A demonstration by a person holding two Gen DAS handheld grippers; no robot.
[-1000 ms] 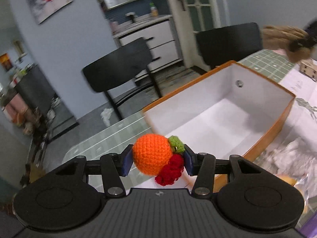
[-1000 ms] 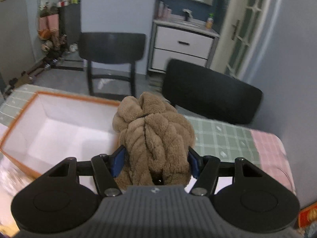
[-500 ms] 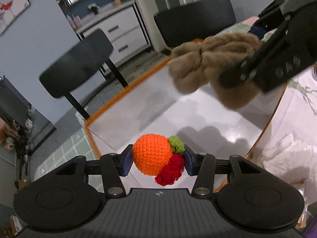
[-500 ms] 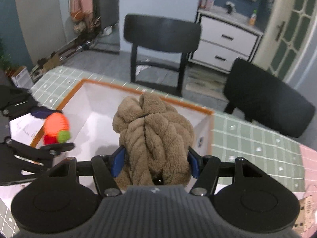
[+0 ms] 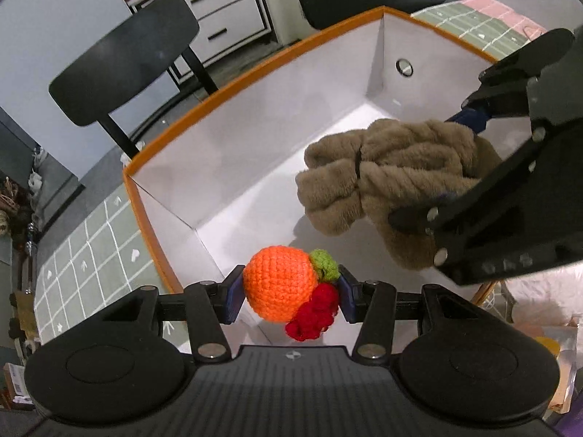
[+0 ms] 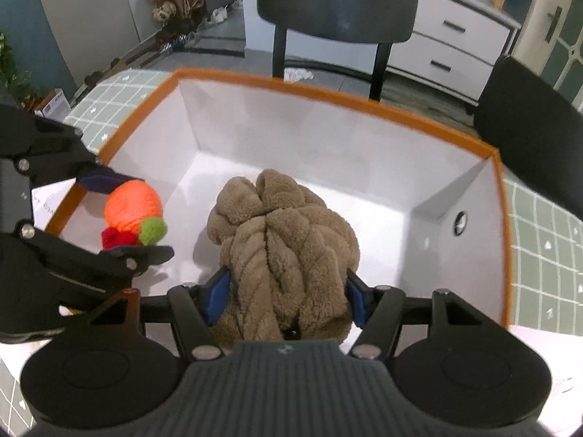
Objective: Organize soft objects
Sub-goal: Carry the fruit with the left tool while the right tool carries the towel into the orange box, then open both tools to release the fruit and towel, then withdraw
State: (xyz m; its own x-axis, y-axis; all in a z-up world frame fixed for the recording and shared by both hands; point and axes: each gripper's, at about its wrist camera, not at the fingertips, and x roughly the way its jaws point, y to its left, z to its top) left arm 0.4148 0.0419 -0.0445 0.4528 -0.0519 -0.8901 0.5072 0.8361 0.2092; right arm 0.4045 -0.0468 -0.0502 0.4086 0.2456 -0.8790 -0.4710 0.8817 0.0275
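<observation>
Left wrist view: no writing readable on box.

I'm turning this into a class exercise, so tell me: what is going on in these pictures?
A person is sorting soft things into a white box with an orange rim. The left claw is shut on an orange knitted fruit toy, held over the box's near corner. The right claw is shut on a brown plush bundle, held over the middle. Neither has been let go, and nothing else shows inside the box.
</observation>
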